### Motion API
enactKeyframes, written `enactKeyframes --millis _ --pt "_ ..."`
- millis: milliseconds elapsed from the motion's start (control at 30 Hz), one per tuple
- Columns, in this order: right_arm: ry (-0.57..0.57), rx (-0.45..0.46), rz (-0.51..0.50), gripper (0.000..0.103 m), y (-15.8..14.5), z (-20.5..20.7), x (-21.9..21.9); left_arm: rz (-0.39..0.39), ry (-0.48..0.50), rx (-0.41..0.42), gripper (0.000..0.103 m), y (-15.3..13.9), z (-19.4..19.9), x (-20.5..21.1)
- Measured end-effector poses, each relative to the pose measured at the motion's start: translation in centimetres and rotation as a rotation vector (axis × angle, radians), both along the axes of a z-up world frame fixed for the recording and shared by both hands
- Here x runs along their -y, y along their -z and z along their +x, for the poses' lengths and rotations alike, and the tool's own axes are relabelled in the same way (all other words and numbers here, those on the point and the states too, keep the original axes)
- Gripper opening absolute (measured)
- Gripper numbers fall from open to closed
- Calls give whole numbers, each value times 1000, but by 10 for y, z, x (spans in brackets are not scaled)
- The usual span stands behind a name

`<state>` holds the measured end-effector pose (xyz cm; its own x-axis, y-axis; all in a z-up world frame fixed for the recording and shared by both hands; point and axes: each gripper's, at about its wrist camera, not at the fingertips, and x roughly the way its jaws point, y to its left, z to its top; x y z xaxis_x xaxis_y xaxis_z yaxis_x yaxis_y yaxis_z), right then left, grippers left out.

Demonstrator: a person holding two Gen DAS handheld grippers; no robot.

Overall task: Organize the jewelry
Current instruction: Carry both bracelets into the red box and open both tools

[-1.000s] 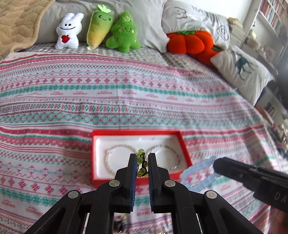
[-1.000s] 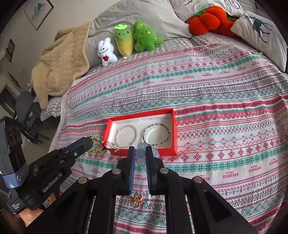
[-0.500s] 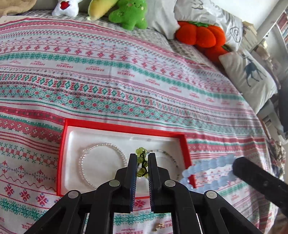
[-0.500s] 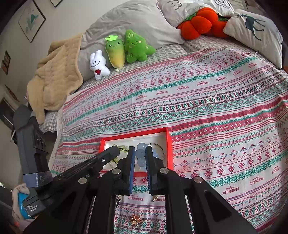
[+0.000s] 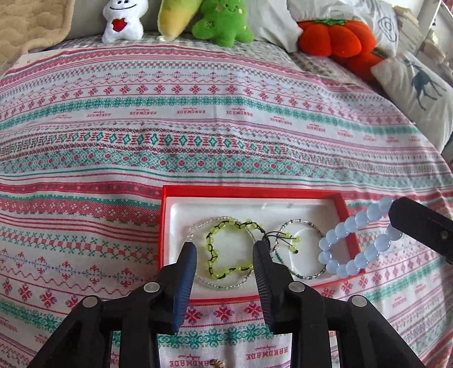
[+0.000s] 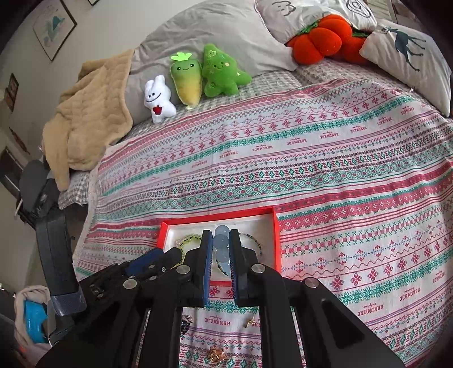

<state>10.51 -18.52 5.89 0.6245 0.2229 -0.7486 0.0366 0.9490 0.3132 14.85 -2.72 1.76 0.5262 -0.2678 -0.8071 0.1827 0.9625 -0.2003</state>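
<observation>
A red jewelry box with a white lining lies on the patterned bedspread. In it lie a clear bead bracelet, a teal bead bracelet and a green bead bracelet on black cord. My left gripper is open just above the green bracelet. My right gripper is shut on a pale blue bead bracelet, which hangs over the box's right rim. In the right wrist view the blue beads sit between the pads, above the box.
Small gold jewelry pieces lie on the bedspread near me, with another beside them. Plush toys, an orange pumpkin cushion and pillows line the far side. A tan blanket lies at the far left.
My left gripper has opened and let the green bracelet drop into the box. My right gripper has brought the blue bracelet over the box's right side.
</observation>
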Motion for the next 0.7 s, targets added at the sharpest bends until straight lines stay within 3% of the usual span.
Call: enactKeyframes --millis 433,700 --pt "-80 -23 34 12 15 22 -34 87 -43 -29 41 7 -9 -28" --pt "-18 -92 -113 12 43 34 -18 82 -30 -27 48 2 -11 -25"
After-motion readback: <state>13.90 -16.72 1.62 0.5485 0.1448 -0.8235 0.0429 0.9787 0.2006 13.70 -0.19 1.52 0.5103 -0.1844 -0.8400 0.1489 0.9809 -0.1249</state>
